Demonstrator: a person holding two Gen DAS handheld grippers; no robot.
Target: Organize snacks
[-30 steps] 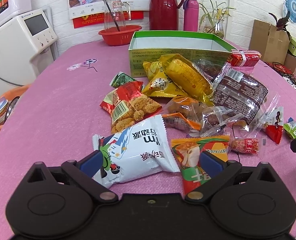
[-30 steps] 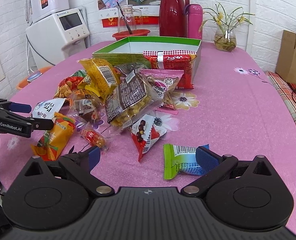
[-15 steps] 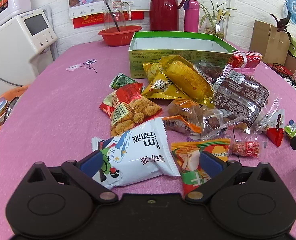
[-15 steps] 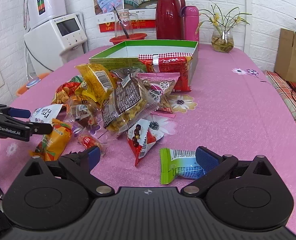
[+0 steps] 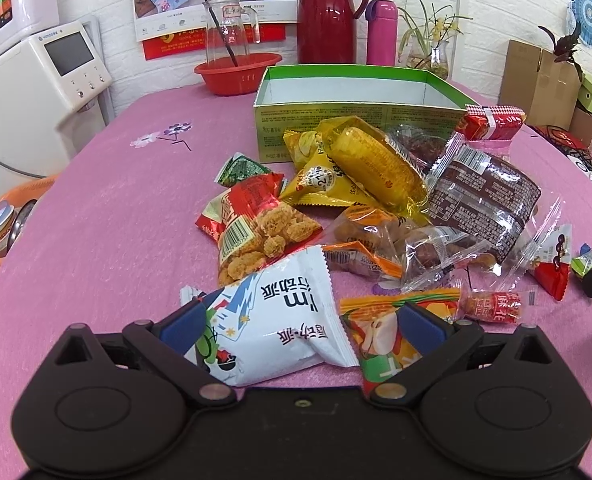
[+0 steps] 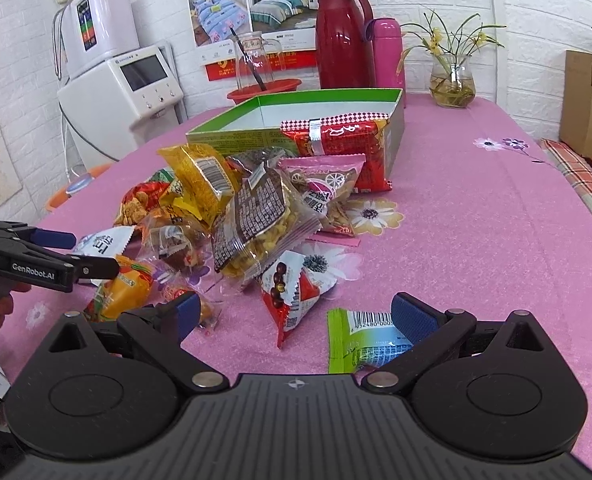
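Snacks (image 5: pixel 376 208) are not yet boxed; the white packet (image 5: pixel 272 320) is framed by the wide-open left gripper (image 5: pixel 300 322), so closing is needed next.

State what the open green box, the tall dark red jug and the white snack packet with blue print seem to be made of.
Open green box: probably printed cardboard, with thin flat walls, a white inside and folded corners.
Tall dark red jug: glossy plastic or enamelled metal; the bright highlights leave it open.
White snack packet with blue print: plastic film, crinkled, with serrated sealed ends.
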